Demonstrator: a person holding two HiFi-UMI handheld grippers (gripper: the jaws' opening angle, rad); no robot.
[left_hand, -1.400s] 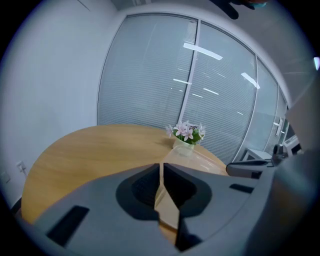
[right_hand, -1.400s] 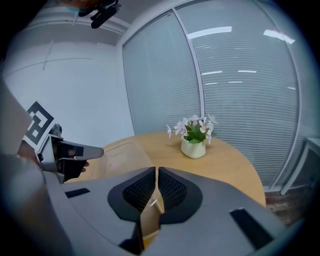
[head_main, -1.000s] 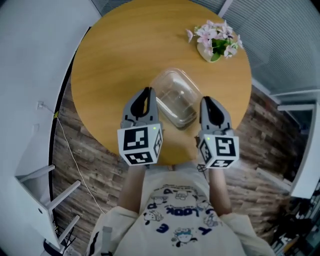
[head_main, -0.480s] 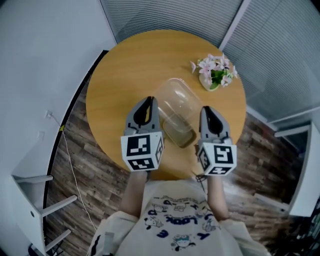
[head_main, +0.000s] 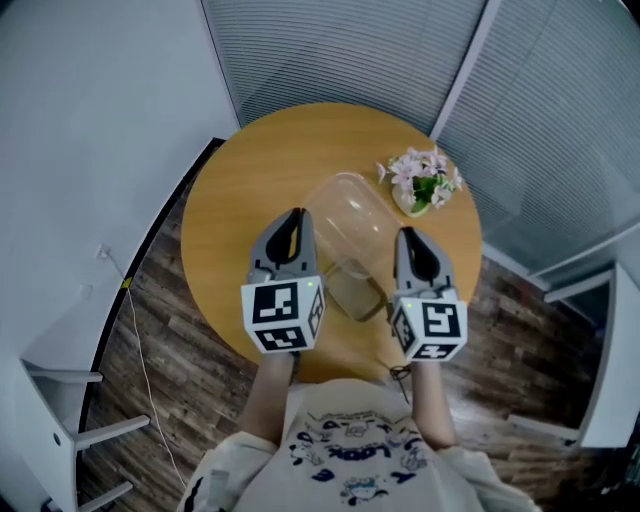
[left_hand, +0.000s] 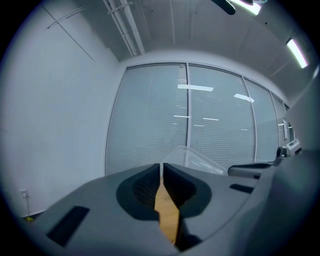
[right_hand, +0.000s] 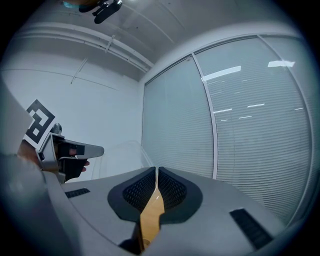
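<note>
A clear plastic container (head_main: 350, 225) sits between my two grippers, over the round wooden table (head_main: 250, 190). My left gripper (head_main: 295, 213) is at its left side and my right gripper (head_main: 405, 235) at its right, both shut with nothing between the jaws. I cannot tell whether their sides touch the container. In the left gripper view the shut jaws (left_hand: 161, 165) point at the blinds, with the container's rim (left_hand: 197, 157) to the right. In the right gripper view the shut jaws (right_hand: 156, 169) point up, with the container (right_hand: 125, 150) to the left.
A white pot of pink flowers (head_main: 420, 190) stands at the table's far right. Glass walls with blinds (head_main: 400, 60) run behind, and a white wall (head_main: 90, 120) is at the left. Below are dark plank floor (head_main: 190, 400), a thin cable (head_main: 130, 310) and white furniture (head_main: 50, 400).
The head view has risen and the table looks smaller. Both grippers have tilted upward: table and flowers have dropped out of their views, while the clear container now shows against the blinds.
</note>
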